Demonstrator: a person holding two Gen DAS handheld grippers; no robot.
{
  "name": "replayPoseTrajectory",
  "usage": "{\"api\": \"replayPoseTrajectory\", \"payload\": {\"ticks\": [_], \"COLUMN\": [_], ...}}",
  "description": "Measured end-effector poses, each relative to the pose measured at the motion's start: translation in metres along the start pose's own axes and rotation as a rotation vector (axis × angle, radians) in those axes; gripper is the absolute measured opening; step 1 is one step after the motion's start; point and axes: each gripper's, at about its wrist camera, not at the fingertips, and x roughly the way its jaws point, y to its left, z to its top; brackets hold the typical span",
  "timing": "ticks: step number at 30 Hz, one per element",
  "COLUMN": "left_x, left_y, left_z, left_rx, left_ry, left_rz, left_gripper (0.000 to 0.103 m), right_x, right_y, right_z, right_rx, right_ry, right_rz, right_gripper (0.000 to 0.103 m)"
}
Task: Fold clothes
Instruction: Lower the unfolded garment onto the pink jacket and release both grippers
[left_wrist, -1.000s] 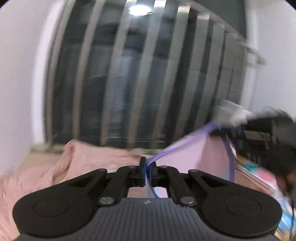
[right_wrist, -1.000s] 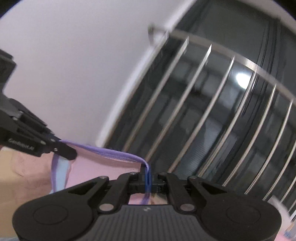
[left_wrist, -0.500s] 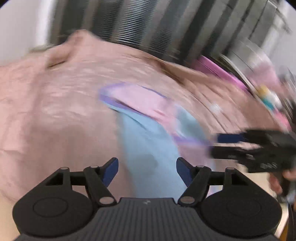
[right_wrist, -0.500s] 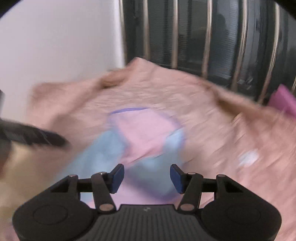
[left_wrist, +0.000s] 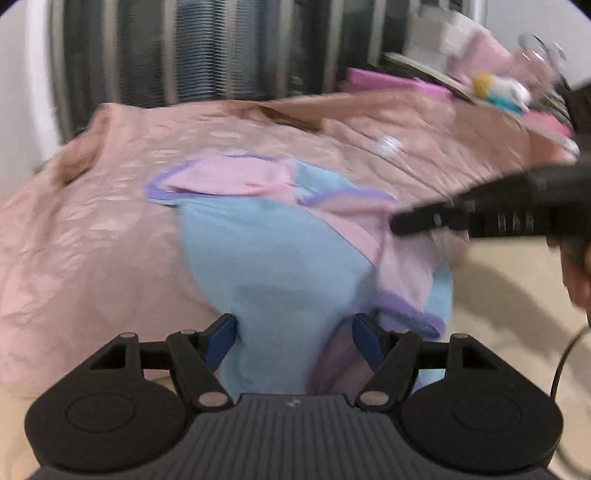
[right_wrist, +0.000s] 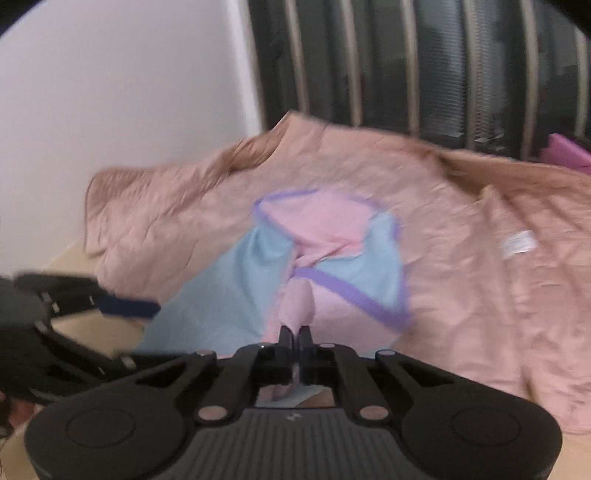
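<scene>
Garment, light blue and pink with purple trim, lies on a pink quilt spread over the work surface; near end hangs toward the cameras over the quilt's front edge. It is spread but rumpled: in the right wrist view the garment shows a pink panel bunched over the blue and one purple-edged flap turned across it, so no clean fold is visible. Left gripper is released, jaws standing wide, blue cloth lying in the gap but neither pad pressing on it. Right gripper is clenched; a tuck of pink cloth rises right at its tips, yet blur hides whether any is pinched, so I cannot tell whether it holds fabric. From the left view the right gripper reaches in over the garment's right side. Judgement: early stage, garment laid down only. Left to do: flatten the bunched panel, square the edges, then make the folds. A white tag and clutter at the far right play no part.
</scene>
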Motion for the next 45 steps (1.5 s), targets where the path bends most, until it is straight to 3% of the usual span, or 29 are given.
{"api": "replayPoseTrajectory", "payload": {"ticks": [3,4,6,7,10,12,15,17,18,22,24,26,28,31,33,34,35,36,37,39,42,44,45], "left_x": [0.005,0.006,0.001,-0.005,-0.025,-0.044,-0.075,-0.088,-0.095,-0.109,-0.113,-0.116,-0.114,-0.104,-0.1,-0.098,-0.097,-0.096,-0.1,-0.108,-0.124,-0.134,-0.138], "left_y": [-0.01,-0.013,-0.013,-0.005,0.02,0.048,0.091,0.113,0.124,0.113,0.097,0.076,0.059,0.044,0.037,0.036,0.036,0.036,0.035,0.034,0.042,0.048,0.051], "left_z": [-0.002,-0.003,-0.005,-0.004,-0.004,-0.01,-0.03,-0.045,-0.053,-0.057,-0.057,-0.062,-0.072,-0.089,-0.094,-0.094,-0.093,-0.092,-0.094,-0.096,-0.1,-0.102,-0.102], "left_rx": [0.04,0.069,0.08,0.036,-0.098,-0.251,-0.471,-0.583,-0.639,-0.541,-0.47,-0.389,-0.324,-0.277,-0.254,-0.251,-0.248,-0.246,-0.248,-0.252,-0.304,-0.32,-0.326], "left_ry": [0.002,-0.001,-0.018,-0.045,-0.128,-0.187,-0.269,-0.266,-0.264,-0.249,-0.231,-0.19,-0.136,-0.048,-0.027,-0.031,-0.036,-0.04,-0.048,-0.065,-0.077,-0.097,-0.103], "left_rz": [0.025,0.026,-0.027,-0.021,0.002,0.0,0.091,0.139,0.164,0.206,0.172,0.103,0.038,0.003,0.025,0.027,0.029,0.031,0.026,0.015,-0.017,-0.02,-0.023], "left_gripper": [0.071,0.063,0.024,0.002,0.002,0.002,0.002,0.025,0.029,0.05,0.053,0.053,0.053,0.053,0.043,0.026,0.011,0.011,0.011,0.011,0.026,0.041,0.041], "right_x": [-0.005,-0.005,-0.002,-0.002,-0.002,-0.002,-0.004,-0.007,-0.007,-0.02,-0.038,-0.049,-0.049,-0.03,-0.013,-0.005,0.002,0.007,0.007,0.0,-0.021,-0.039,-0.047], "right_y": [-0.024,-0.032,-0.043,-0.043,-0.04,-0.039,-0.037,-0.038,-0.037,-0.036,-0.028,-0.009,0.016,0.051,0.066,0.068,0.065,0.06,0.057,0.052,0.05,0.065,0.076], "right_z": [-0.006,-0.008,-0.012,-0.014,-0.019,-0.021,-0.021,-0.02,-0.02,-0.021,-0.023,-0.025,-0.029,-0.035,-0.038,-0.039,-0.041,-0.042,-0.044,-0.049,-0.055,-0.057,-0.058], "right_rx": [0.042,0.063,0.09,0.087,0.069,0.059,0.047,0.054,0.053,0.103,0.118,0.111,0.078,0.018,-0.001,0.011,0.04,0.072,0.082,0.073,0.056,0.032,0.014], "right_ry": [0.0,0.005,0.015,0.022,0.032,0.047,0.051,0.04,0.037,-0.016,-0.061,-0.09,-0.078,-0.009,0.025,0.04,0.055,0.069,0.081,0.08,0.064,0.027,0.008], "right_rz": [0.031,0.037,0.022,0.016,-0.008,-0.036,-0.079,-0.092,-0.106,-0.123,-0.069,0.021,0.118,0.187,0.179,0.174,0.18,0.189,0.182,0.098,-0.019,0.052,0.125], "right_gripper": [0.002,0.002,0.002,0.002,0.002,0.002,0.002,0.002,0.002,0.009,0.015,0.034,0.037,0.037,0.035,0.032,0.015,0.004,0.001,0.0,0.003,0.008,0.01]}}
